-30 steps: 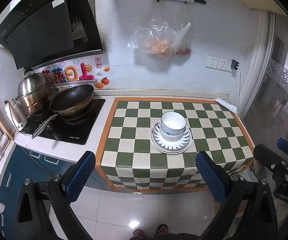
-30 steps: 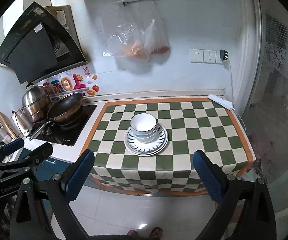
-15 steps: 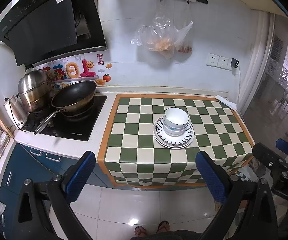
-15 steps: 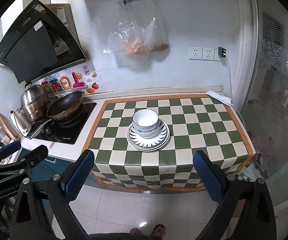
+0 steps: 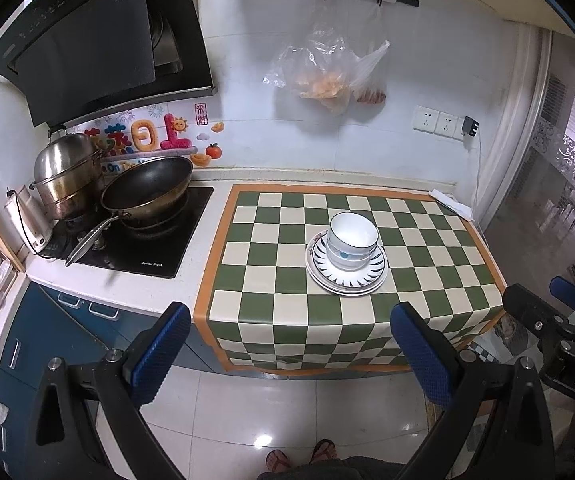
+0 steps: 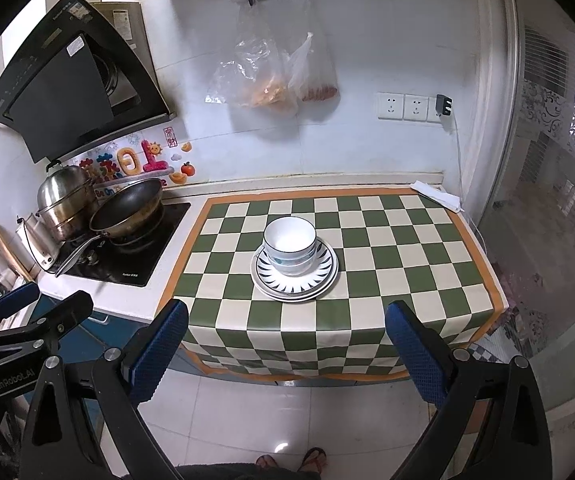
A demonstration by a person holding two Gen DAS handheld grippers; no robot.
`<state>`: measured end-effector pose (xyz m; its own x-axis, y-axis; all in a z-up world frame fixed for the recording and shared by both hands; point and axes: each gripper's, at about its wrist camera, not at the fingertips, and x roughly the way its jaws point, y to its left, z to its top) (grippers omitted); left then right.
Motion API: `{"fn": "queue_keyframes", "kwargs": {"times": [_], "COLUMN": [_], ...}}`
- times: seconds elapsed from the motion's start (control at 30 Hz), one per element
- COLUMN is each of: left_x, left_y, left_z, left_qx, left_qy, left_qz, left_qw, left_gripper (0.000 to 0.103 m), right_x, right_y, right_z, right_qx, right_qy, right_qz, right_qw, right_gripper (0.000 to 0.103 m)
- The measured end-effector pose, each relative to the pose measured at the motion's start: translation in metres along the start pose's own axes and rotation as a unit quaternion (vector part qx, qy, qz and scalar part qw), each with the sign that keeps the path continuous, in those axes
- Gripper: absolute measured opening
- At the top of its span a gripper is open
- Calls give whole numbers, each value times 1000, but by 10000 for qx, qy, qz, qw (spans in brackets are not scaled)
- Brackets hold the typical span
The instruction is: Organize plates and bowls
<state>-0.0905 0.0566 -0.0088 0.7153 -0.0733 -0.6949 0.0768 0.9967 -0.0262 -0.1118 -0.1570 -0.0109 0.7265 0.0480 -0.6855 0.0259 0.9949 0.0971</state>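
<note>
White bowls (image 5: 352,240) with blue trim are nested and stand on a stack of plates (image 5: 346,280) with a dark ray pattern, on the green-and-cream checked cloth (image 5: 271,256). The bowls (image 6: 290,242) and plates (image 6: 293,280) also show in the right wrist view. My left gripper (image 5: 289,344) is open and empty, held back over the floor in front of the counter. My right gripper (image 6: 285,342) is open and empty too, at a similar distance. Each gripper shows at the edge of the other's view.
A wok (image 5: 147,186) and a steel pot (image 5: 65,178) sit on the black hob (image 5: 135,248) at the left. Plastic bags (image 5: 327,76) hang on the wall. A folded cloth (image 5: 449,202) lies at the counter's back right. A glass door (image 6: 547,200) stands at the right.
Both grippers have drawn back from the counter and a little higher, so the stack looks smaller and more floor shows. The bowls and plates have not moved.
</note>
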Motion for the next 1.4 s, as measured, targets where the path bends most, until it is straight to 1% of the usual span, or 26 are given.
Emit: {"fn": "queue_keyframes", "kwargs": {"times": [0.53, 1.4], "left_x": [1, 1], "left_y": [-1, 3], "left_z": [-4, -8], "left_qx": [-84, -106], "left_qy": [28, 42], "left_qz": [4, 4], "left_qw": [10000, 9999], "left_gripper": [103, 103], "right_x": [8, 4], "right_y": [2, 11], "right_z": [-4, -10], "right_qx": [-16, -27], "right_qy": [27, 58], "right_qz": [-69, -52], "right_qw": [10000, 10000], "right_gripper": [101, 101]}}
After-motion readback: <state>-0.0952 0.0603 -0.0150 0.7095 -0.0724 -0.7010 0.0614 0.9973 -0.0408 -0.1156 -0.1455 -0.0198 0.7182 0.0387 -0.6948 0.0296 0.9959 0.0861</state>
